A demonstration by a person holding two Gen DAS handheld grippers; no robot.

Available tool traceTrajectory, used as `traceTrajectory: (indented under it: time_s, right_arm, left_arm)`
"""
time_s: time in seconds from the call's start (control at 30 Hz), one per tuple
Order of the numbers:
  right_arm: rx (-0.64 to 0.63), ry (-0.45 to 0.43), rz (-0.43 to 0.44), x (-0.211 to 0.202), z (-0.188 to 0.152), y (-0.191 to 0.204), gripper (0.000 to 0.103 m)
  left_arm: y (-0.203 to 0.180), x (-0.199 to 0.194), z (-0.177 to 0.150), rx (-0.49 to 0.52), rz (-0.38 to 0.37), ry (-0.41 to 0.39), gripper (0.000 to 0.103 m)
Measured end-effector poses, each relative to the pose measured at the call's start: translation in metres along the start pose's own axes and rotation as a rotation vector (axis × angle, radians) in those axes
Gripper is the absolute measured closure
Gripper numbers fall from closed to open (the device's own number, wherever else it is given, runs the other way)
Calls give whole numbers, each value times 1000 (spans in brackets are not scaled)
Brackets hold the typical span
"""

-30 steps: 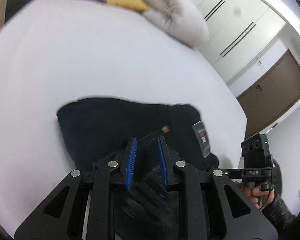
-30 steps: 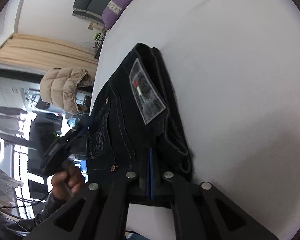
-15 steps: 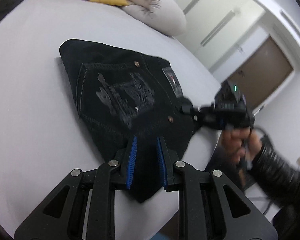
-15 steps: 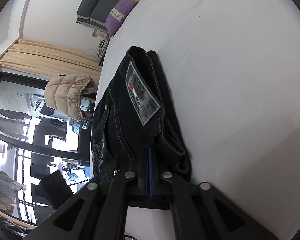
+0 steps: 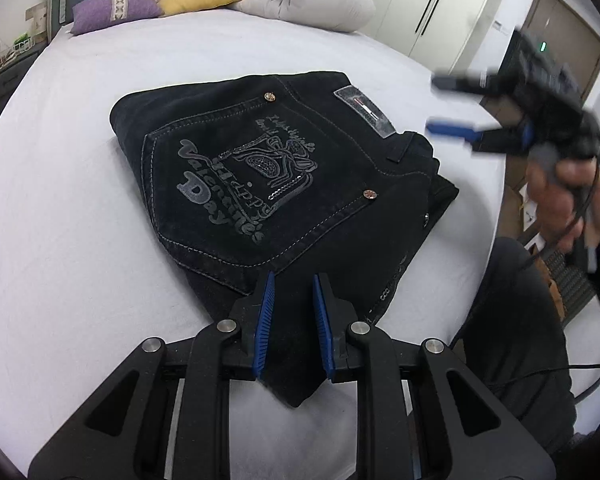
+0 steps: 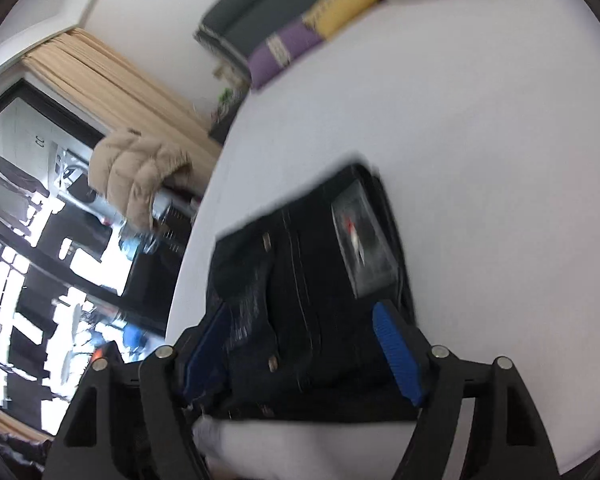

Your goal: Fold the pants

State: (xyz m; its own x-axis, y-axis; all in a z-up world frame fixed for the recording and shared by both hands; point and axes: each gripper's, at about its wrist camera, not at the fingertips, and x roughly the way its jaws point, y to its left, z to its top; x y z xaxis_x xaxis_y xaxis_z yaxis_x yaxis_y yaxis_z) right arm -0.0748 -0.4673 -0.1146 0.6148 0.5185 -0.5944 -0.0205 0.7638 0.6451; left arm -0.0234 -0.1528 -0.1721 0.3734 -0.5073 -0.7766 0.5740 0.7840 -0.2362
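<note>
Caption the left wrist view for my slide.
Folded black jeans lie on the white bed, right hand-held gripper opening above them.

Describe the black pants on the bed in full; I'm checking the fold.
The black pants are dark denim, folded into a compact, roughly rectangular stack lying flat on the white bed. On top is a back pocket with grey lettering and a sequined emblem, copper rivets at its corners, pale stitching, and a grey waistband patch with a red mark. Layered edges show on the right. Nothing visibly presses on them.
</note>
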Motion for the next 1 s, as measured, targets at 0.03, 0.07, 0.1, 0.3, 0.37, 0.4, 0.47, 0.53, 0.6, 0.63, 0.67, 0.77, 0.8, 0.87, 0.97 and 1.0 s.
traceTrajectory:
  time_s: [0.03, 0.07, 0.1, 0.3, 0.37, 0.4, 0.47, 0.53, 0.6, 0.63, 0.67, 0.77, 0.8, 0.87, 0.97, 1.0]
  right_arm:
    - [-1, -3, 2, -2, 4, 1, 26]
    - [-1, -8, -5, -4, 10, 3, 26]
    - [-3, -8, -27, -4, 13, 3, 26]
    - [-18, 73, -128, 16, 19, 0, 26]
    - [-15, 83, -142, 20, 19, -3, 26]
    - [-14, 87, -141, 22, 19, -5, 26]
    - [-10, 101, -162, 30, 22, -9, 26]
    - [-13, 113, -200, 36, 23, -11, 26]
    - [-6, 128, -218, 41, 25, -15, 26]
    - [-2, 143, -222, 46, 25, -17, 26]
    - [0, 156, -230, 50, 25, -20, 26]
    - [15, 227, -256, 66, 18, -33, 26]
    - [3, 232, -262, 70, 15, -35, 26]
    - [-20, 221, -251, 69, 11, -35, 22]
    - [-23, 224, -234, 66, 11, -36, 22]
    - [-15, 227, -216, 65, 12, -36, 23]
  left_arm:
    - [1, 1, 0, -5, -1, 3, 84]
    - [0, 2, 1, -10, -4, 5, 84]
    - [-1, 5, 2, -13, -5, 7, 84]
    - [1, 3, 2, -23, -10, 8, 84]
    - [2, 2, 1, -26, -13, 8, 84]
    - [2, 2, 1, -25, -14, 8, 84]
    - [2, 2, 1, -25, -14, 7, 84]
    - [1, 3, 2, -25, -13, 8, 84]
    - [1, 3, 2, -24, -12, 8, 84]
    - [1, 3, 2, -24, -12, 9, 84]
    - [1, 4, 2, -27, -13, 10, 84]
    - [4, -1, 2, -47, -29, 2, 84]
    - [8, -6, 2, -77, -54, -10, 84]
    - [16, -15, 3, -129, -86, -24, 83]
    - [32, -31, 6, -205, -96, -58, 83]
    - [41, -37, 7, -251, -97, -72, 83]
